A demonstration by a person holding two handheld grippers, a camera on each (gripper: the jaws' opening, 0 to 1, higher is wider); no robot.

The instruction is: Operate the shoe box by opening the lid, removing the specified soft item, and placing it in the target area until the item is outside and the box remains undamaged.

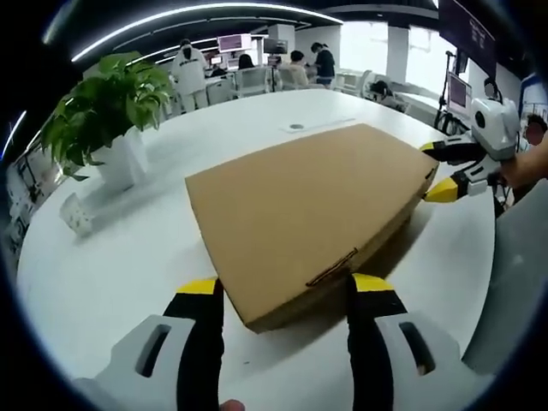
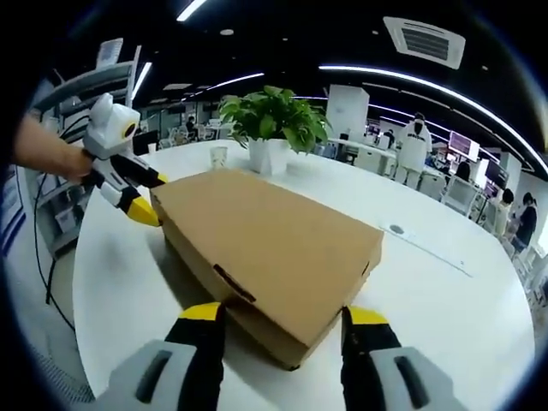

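Two grippers bracket the shoe box (image 1: 312,218) from opposite ends, which we take as bracing it before lifting the lid. Our left gripper (image 1: 282,295) has jaws spread astride one end; our right gripper (image 2: 282,324) is spread likewise at the other (neither pinches anything yet). The box lies closed on the white table (image 1: 128,265), the potted plant (image 2: 276,128) well beyond it.
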